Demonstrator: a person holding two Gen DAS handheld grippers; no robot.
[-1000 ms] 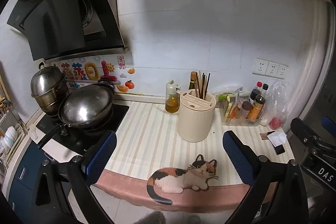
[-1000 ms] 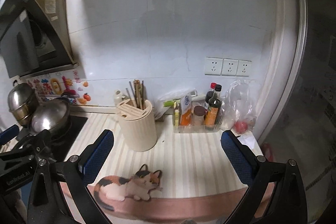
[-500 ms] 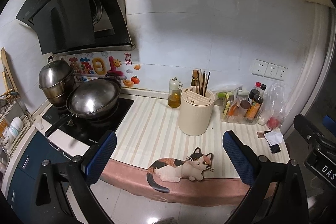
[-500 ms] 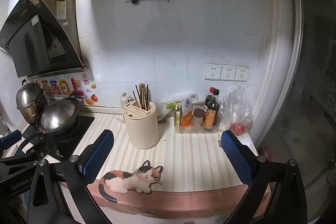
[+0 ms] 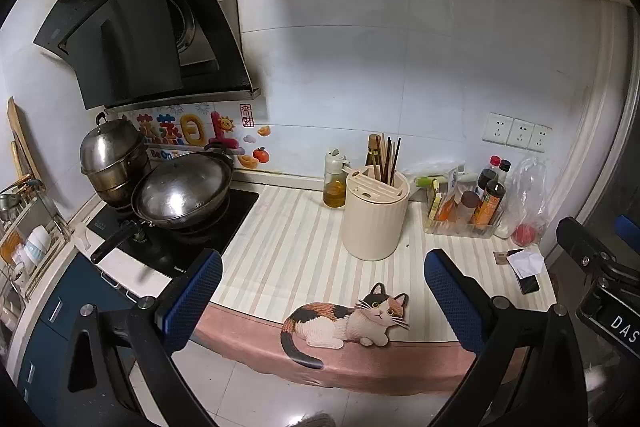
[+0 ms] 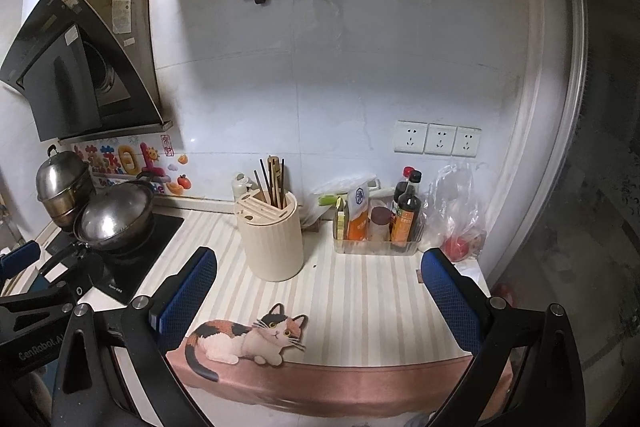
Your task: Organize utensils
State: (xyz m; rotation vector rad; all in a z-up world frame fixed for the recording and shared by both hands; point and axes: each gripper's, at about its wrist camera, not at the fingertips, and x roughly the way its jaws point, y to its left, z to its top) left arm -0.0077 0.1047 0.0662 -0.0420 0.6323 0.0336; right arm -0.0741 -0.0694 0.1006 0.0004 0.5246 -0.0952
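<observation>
Utensils, a bundle of chopsticks (image 5: 387,158), are seen standing upright in one compartment at the back of a cream utensil holder (image 5: 376,218), which is set on the striped counter mat (image 5: 288,251) near the middle of the counter. In the left wrist view the holder is placed at about 12 o'clock from the gripper, well apart from it; in the right wrist view the holder (image 6: 271,235) and chopsticks (image 6: 274,181) are found at about 11 o'clock.

The range hood (image 5: 140,27) is mounted at 10 o'clock, above a black cooktop (image 5: 188,239) on which a lidded wok (image 5: 182,189) and a steel stockpot (image 5: 112,157) are seated, the pot just behind the wok. A cat picture (image 5: 346,319) is printed on the mat's front edge. A clear tray of condiment bottles (image 5: 464,211) is placed at 2 o'clock, just beside the holder, and an oil bottle (image 5: 335,181) is set behind the holder against the wall. A clear bag holding something red (image 5: 526,231) is leaned at the right end of the counter.

The left gripper (image 5: 320,299) is held over the counter's front edge with its blue-padded fingers spread wide apart and nothing between them. The right gripper (image 6: 320,301) is likewise held with fingers wide apart and empty, near the cat picture (image 6: 248,341).
</observation>
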